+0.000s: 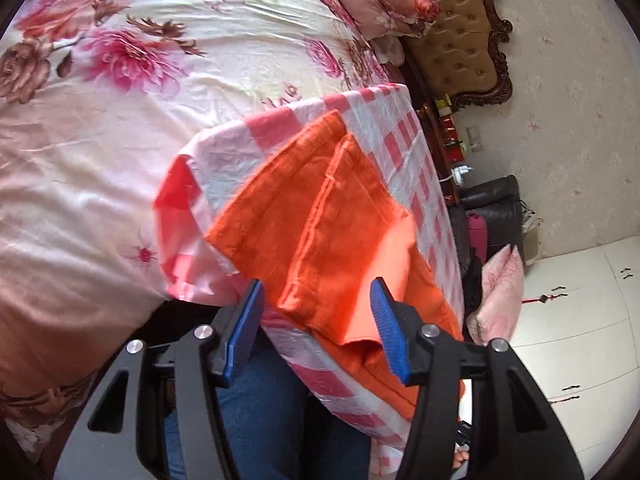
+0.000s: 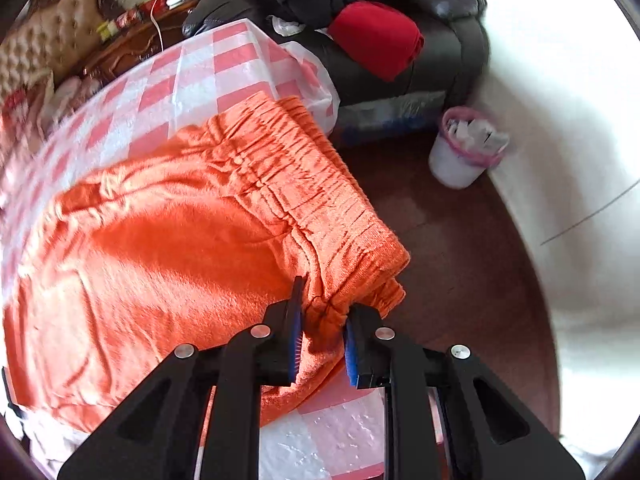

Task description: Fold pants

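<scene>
Orange pants (image 1: 316, 216) lie on a table with a red-and-white checked cloth (image 1: 384, 128). In the left wrist view the two leg ends point away from me. My left gripper (image 1: 318, 292) is open, its blue pads (image 1: 244, 328) apart over the near part of the pants, holding nothing. In the right wrist view the pants (image 2: 168, 248) spread across the table with the gathered elastic waistband (image 2: 304, 184) at the table's right edge. My right gripper (image 2: 322, 320) is shut on the near corner of the waistband, which bunches between the pads.
A bed with a floral sheet (image 1: 100, 120) lies left of the table, with a tufted headboard (image 1: 456, 40) behind. A dark sofa with a red garment (image 2: 380, 38) and a white bin (image 2: 464, 152) stand on the brown floor right of the table. Jeans-clad legs (image 1: 264, 420) are below.
</scene>
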A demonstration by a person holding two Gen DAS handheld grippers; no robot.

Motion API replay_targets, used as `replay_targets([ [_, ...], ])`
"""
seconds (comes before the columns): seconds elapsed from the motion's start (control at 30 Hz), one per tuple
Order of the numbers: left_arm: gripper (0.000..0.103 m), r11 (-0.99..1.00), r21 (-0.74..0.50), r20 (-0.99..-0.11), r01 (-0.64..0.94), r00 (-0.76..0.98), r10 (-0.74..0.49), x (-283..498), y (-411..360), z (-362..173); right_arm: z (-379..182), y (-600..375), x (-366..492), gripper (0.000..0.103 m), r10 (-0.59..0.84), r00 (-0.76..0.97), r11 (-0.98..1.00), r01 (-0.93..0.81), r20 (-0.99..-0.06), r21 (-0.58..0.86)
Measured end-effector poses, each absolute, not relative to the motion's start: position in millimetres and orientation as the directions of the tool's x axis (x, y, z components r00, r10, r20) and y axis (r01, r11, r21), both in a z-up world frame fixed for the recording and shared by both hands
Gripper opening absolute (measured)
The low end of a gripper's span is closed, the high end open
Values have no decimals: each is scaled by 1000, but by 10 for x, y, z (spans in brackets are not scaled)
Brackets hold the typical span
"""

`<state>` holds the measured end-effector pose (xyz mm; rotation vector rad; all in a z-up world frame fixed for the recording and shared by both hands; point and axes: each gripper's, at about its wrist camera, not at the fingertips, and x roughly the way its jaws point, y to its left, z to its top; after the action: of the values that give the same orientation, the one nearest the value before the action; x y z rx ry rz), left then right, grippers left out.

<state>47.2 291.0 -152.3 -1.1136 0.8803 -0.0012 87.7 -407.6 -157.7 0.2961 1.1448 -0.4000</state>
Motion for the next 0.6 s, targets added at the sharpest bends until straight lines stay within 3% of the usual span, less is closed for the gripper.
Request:
replay_targets([
  [0.2, 36, 403, -775, -632, -487, 609, -478, 507, 2835, -1765, -1564, -4010, 849, 18, -171, 359, 894, 448, -918, 8],
  [0.3, 33, 404, -768, -640, -497, 610, -467, 519, 2809, -1760, -1568, -3980, 858, 18, -172, 359, 897, 442, -917, 5],
  [0.4, 20, 400, -750, -662, -527, 597, -454, 553, 2808, -1794, -1577, -4002, 877, 18, -174, 359, 898, 440, -917, 2],
  [0.5, 13, 432, -728, -685, -532, 581, -439, 588, 2790, -1745, -1595, -4004, 876, 18, -184, 361, 901, 434, -914, -10],
  [0.6, 11, 533, -669, -735, -519, 569, -369, 604, 2776, -1526, -1590, -4020, 868, 18, -180, 365, 902, 432, -913, -5],
])
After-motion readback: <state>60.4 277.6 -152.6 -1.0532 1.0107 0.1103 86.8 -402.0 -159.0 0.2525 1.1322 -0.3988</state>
